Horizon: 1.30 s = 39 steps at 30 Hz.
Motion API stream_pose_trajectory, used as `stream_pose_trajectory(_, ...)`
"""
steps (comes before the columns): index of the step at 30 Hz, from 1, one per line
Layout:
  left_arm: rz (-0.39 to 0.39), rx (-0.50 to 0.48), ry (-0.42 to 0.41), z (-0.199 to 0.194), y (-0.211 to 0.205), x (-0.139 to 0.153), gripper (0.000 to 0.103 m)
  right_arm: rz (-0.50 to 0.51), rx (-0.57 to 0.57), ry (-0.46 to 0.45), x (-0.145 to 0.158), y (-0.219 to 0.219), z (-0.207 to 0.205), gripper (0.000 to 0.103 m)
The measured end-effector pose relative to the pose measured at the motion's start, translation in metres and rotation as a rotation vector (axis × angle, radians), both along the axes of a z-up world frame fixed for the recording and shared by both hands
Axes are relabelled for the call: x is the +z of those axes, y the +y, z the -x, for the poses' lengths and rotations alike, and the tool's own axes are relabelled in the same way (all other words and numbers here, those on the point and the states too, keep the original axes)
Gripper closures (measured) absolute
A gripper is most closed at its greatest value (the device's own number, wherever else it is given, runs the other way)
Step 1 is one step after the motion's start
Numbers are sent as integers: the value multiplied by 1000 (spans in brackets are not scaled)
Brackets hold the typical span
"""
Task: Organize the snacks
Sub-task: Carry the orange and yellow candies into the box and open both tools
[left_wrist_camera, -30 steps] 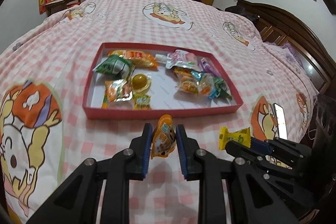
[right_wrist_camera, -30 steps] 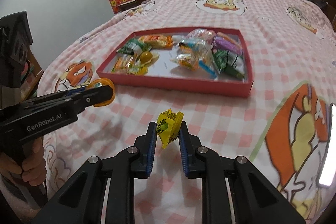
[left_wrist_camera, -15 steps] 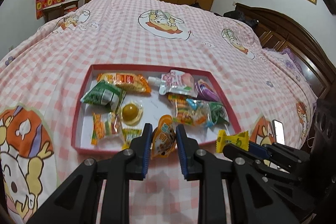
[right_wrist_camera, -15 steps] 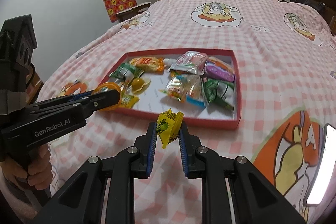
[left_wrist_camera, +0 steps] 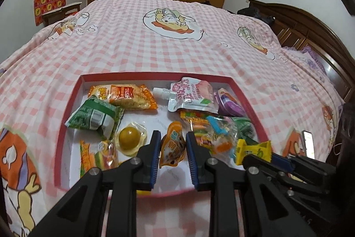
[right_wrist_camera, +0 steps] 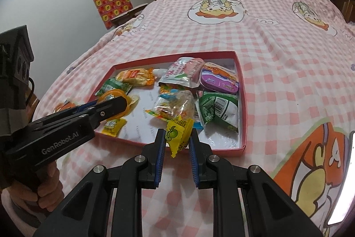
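A red-rimmed tray [left_wrist_camera: 66, 113] with a white floor lies on the bed and holds several snack packets; it also shows in the right wrist view [right_wrist_camera: 243, 108]. My left gripper [left_wrist_camera: 172, 143] is shut on an orange snack pouch [left_wrist_camera: 174, 146], held over the tray's near middle. My right gripper [right_wrist_camera: 176, 137] is shut on a yellow candy packet [right_wrist_camera: 177, 132] above the tray's near edge. The yellow packet [left_wrist_camera: 253, 149] and the right gripper also show at the right of the left wrist view. The left gripper [right_wrist_camera: 111, 103] reaches over the tray's left side in the right wrist view.
In the tray lie an orange noodle pack [left_wrist_camera: 124, 96], a green packet [left_wrist_camera: 95, 118], a yellow jelly cup [left_wrist_camera: 131, 139], a white spouted pouch [left_wrist_camera: 190, 97] and a purple cup [left_wrist_camera: 230, 103]. A pink checked bedspread [left_wrist_camera: 177, 48] surrounds it. A phone [left_wrist_camera: 308, 144] lies at right.
Both grippers moved forward with their snacks, from the bedspread in front of the tray to over the tray's near part. The tray now looks closer.
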<state>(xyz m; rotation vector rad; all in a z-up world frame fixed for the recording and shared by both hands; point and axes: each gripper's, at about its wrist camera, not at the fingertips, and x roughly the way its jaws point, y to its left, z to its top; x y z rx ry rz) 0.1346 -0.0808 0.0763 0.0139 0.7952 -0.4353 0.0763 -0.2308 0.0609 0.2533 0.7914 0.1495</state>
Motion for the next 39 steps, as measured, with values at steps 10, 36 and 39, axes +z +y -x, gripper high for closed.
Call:
stream_pose_trajectory(10, -9, 7, 11, -26, -5, -20, 79, -9, -37, -5, -14, -6, -10, 81)
stream_pose_trajectory(36, -10, 22, 17, -47, -5, -36, 79, -44, -69, -40, -26, -6, -9, 81)
stream_pose_trajectory(39, 1, 29, 23, -50, -3, -36, 79, -47, -70, -40, -27, -6, -9, 81)
